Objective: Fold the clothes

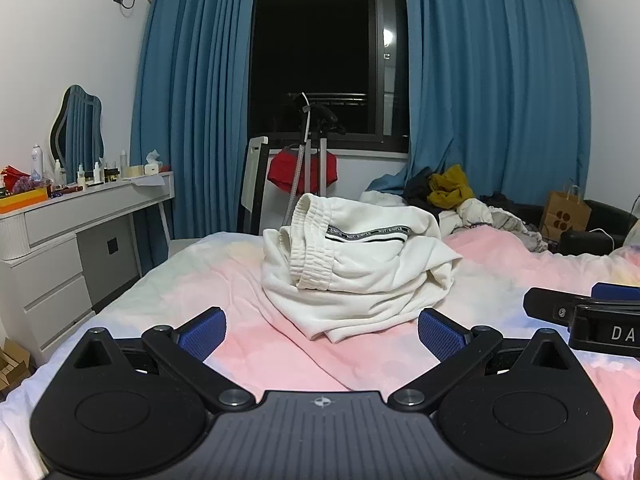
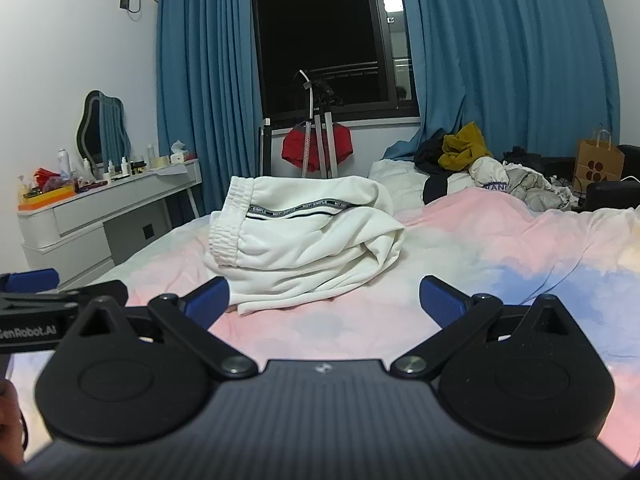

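Note:
A pair of white sweatpants (image 1: 352, 268) with a black lettered band lies in a folded bundle on the pink and blue bed cover (image 1: 248, 280). It also shows in the right wrist view (image 2: 304, 240). My left gripper (image 1: 322, 334) is open and empty, just in front of the bundle. My right gripper (image 2: 324, 304) is open and empty, near the bundle's front edge. The right gripper shows at the right edge of the left wrist view (image 1: 584, 312). The left gripper shows at the left edge of the right wrist view (image 2: 48, 300).
A white dresser (image 1: 80, 220) with bottles and a mirror stands left of the bed. A pile of other clothes (image 2: 500, 176) lies at the far right of the bed. A paper bag (image 2: 598, 166) stands beyond. A rack with a red garment (image 1: 304, 172) stands under the window.

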Available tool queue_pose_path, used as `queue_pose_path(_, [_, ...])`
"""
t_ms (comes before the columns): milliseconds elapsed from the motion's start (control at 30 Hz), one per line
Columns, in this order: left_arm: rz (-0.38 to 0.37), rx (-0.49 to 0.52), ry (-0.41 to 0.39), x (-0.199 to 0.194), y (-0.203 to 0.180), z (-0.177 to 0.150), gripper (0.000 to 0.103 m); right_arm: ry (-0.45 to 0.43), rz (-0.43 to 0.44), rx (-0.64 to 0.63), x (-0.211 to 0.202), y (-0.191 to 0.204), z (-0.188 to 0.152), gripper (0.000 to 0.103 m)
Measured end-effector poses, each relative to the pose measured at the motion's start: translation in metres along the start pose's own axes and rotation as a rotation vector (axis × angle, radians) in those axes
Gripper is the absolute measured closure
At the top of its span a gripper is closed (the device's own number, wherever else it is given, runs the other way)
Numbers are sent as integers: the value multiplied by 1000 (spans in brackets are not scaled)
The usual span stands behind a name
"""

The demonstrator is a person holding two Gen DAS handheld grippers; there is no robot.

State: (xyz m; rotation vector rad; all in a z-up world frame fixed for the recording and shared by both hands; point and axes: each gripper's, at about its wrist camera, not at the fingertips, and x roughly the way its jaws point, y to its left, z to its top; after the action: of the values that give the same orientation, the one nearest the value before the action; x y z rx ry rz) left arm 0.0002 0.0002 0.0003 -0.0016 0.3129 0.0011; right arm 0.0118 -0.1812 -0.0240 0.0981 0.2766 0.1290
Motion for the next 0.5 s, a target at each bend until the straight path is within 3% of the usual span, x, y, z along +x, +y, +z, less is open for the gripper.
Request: queue_pose_path(500, [-15, 7, 16, 1, -1, -1, 0, 11, 2, 26, -2, -6, 0, 0])
